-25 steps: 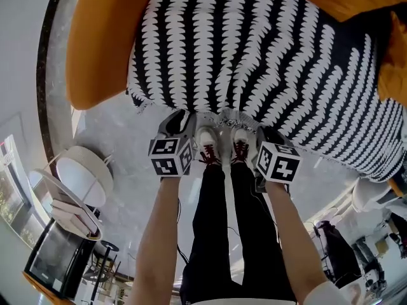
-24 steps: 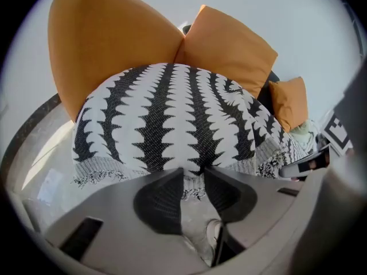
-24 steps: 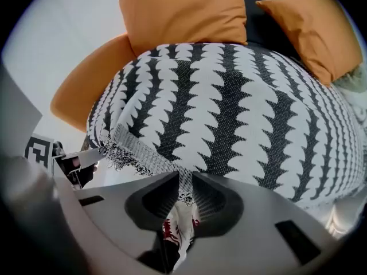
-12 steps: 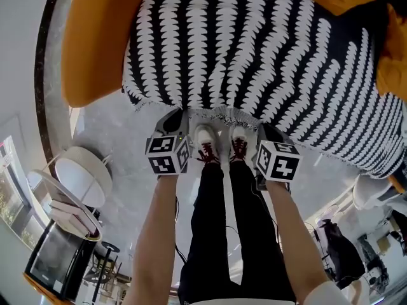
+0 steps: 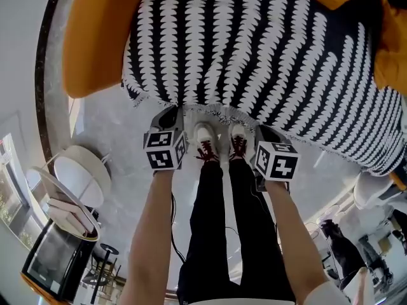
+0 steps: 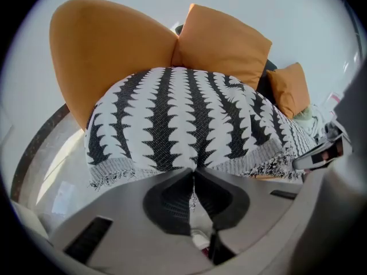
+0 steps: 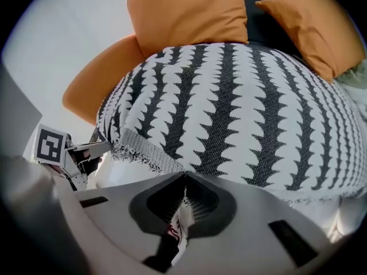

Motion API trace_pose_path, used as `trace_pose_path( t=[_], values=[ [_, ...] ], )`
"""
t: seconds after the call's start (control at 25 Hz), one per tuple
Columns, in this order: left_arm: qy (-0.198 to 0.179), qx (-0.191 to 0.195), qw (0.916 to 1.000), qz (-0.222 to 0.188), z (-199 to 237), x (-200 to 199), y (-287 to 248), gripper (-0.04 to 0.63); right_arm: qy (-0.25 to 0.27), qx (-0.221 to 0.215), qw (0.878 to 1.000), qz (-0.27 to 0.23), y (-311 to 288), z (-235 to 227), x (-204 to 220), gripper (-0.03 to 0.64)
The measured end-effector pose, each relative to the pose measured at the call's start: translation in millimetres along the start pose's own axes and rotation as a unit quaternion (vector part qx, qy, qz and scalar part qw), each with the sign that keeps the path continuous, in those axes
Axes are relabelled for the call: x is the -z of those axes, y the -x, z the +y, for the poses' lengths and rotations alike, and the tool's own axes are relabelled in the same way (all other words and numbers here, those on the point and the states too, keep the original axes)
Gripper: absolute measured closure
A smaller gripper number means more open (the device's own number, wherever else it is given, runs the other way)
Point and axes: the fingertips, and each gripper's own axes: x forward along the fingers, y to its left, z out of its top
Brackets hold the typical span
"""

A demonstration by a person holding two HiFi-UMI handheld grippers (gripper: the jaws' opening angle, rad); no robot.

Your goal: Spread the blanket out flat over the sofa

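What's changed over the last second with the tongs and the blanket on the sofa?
The left tongs closed on the blanket's fringed front edge and took hold of it, nudging slightly toward the sofa. The right tongs stayed clamped on that same edge. The blanket's drape and the orange cushions look unchanged.

The right claw (image 7: 184, 176), at lower centre, has its jaws pressed together on the fringed grey hem of the black-and-white blanket (image 7: 241, 96). The blanket fills mid-frame, draped over the orange sofa (image 7: 94, 85). A large cushion (image 7: 189, 10) sits at top centre and a smaller cushion (image 7: 304, 22) at upper right. At the left edge, the left claw (image 7: 106, 146) meets the blanket's corner.
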Motion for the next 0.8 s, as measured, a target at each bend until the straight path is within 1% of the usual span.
trace_pose_path(
  t=[0.12, 0.16, 0.2, 0.32, 0.4, 0.48, 0.6, 0.72, 0.8],
  values=[
    [-0.001, -0.009, 0.9996, 0.025, 0.2, 8.9, 15.9, 0.571, 0.0, -0.005, 1.0, 0.02, 10.8, 2.5, 15.3, 0.604],
    [-0.002, -0.01, 0.9996, 0.028, -0.5, 11.9, 18.3, 0.571, 0.001, -0.003, 1.0, 0.02, 12.7, 0.7, 19.7, 0.606],
    [-0.006, -0.011, 0.9997, 0.023, -0.3, 12.6, 17.1, 0.571, 0.001, -0.001, 1.0, 0.014, 11.4, -2.5, 21.1, 0.604],
    [-0.024, -0.022, 0.9994, -0.015, 15.0, -2.8, 1.9, 0.571, 0.003, -0.011, 1.0, -0.027, -14.0, -7.6, 6.6, 0.604],
    [-0.028, -0.033, 0.9988, -0.023, 25.6, -4.8, 2.8, 0.572, 0.006, -0.017, 0.999, -0.035, -24.7, -6.6, 6.4, 0.606],
    [-0.026, -0.036, 0.9988, -0.02, 29.1, -0.2, 7.4, 0.571, 0.007, -0.009, 1.0, -0.029, -21.5, -10.0, 13.0, 0.606],
    [-0.03, -0.025, 0.9992, -0.007, 27.6, 8.6, 11.7, 0.571, 0.001, 0.02, 1.0, -0.012, -3.4, -19.4, 24.0, 0.606],
    [-0.045, -0.037, 0.9983, 0.001, 42.2, 8.1, 14.2, 0.569, 0.003, 0.017, 1.0, -0.011, -4.5, -14.8, 24.4, 0.606],
    [-0.047, -0.047, 0.9978, 0.001, 49.1, 7.9, 13.4, 0.569, 0.008, 0.01, 1.0, -0.017, -9.2, -13.1, 24.4, 0.606]
  ],
)
